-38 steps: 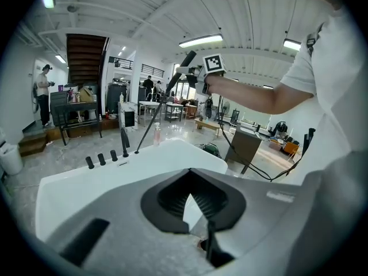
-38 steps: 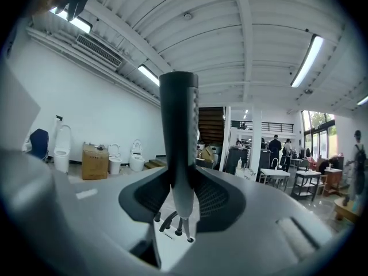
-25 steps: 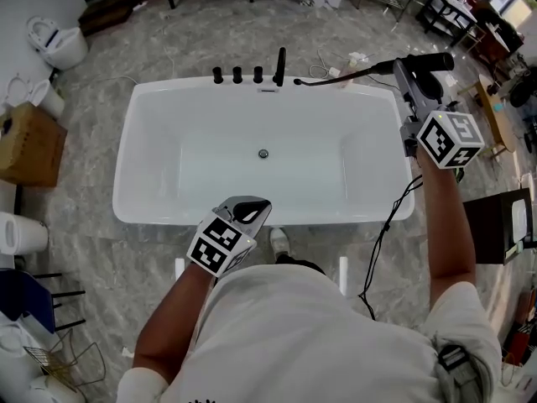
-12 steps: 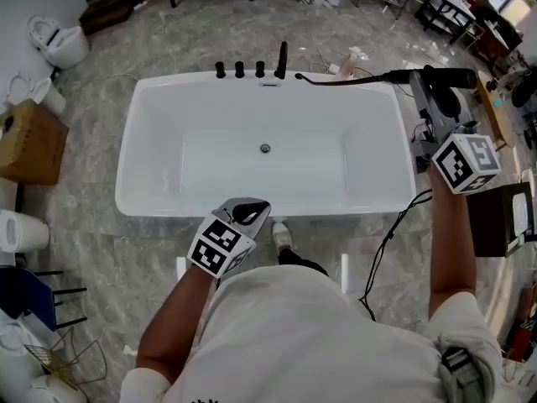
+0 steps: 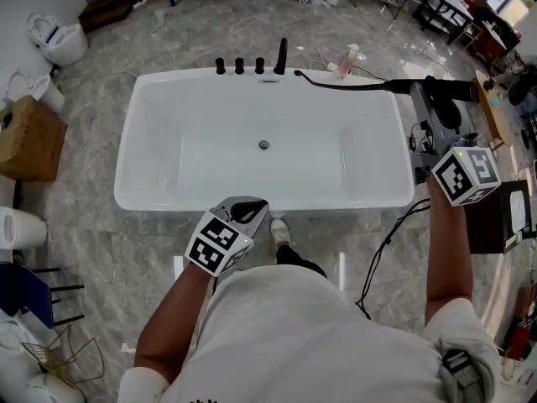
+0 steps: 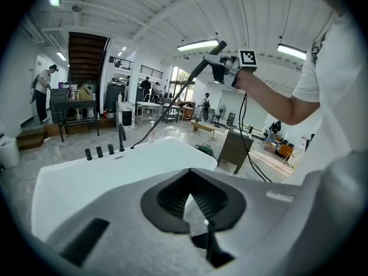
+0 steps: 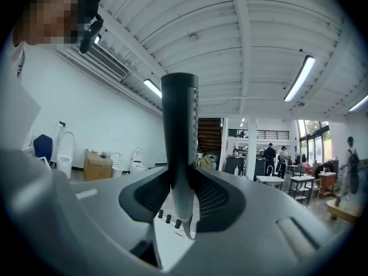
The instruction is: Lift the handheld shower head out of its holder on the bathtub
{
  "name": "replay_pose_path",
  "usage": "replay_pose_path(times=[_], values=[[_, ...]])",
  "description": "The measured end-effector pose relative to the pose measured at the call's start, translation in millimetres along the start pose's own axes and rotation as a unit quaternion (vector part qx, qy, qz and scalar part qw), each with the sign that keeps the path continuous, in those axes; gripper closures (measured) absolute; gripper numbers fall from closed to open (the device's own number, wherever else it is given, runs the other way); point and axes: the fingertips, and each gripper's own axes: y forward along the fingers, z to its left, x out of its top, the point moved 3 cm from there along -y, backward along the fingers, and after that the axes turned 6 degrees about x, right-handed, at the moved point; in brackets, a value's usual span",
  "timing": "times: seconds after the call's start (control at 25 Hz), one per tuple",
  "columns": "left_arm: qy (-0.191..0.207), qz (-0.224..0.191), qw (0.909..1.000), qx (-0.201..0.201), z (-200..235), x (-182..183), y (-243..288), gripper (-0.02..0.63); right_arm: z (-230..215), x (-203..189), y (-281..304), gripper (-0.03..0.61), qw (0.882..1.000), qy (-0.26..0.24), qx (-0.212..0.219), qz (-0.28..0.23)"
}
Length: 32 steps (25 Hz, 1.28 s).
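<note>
One shower head (image 5: 457, 86), grasped by the right tool (image 5: 430, 101), is held past the single bathtub's (image 5: 134, 141) right end. The left tool (image 5: 247, 208) is clenched and empty. Three knobs (image 5: 239, 65) and one spout (image 5: 281, 57) stand on the rim.

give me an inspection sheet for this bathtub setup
surface: white bathtub, bare but for its drain
job's things: shower head held past the tub's right end; hose runs back to the far rim by the taps
clutter: nothing seen
grippers: right gripper shut on shower head; left gripper shut, empty, above the near rim
cables: black cable hangs below the right gripper
surroundings: toilets and cardboard box at left
</note>
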Motion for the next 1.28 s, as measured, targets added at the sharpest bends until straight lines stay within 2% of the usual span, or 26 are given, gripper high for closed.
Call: replay_pose_path(times=[1.28], values=[[0.002, -0.008, 1.0000, 0.002, -3.5, 1.1, -12.1, 0.606, 7.3, -3.9, -7.8, 0.433, 1.000, 0.001, -0.003, 0.016]])
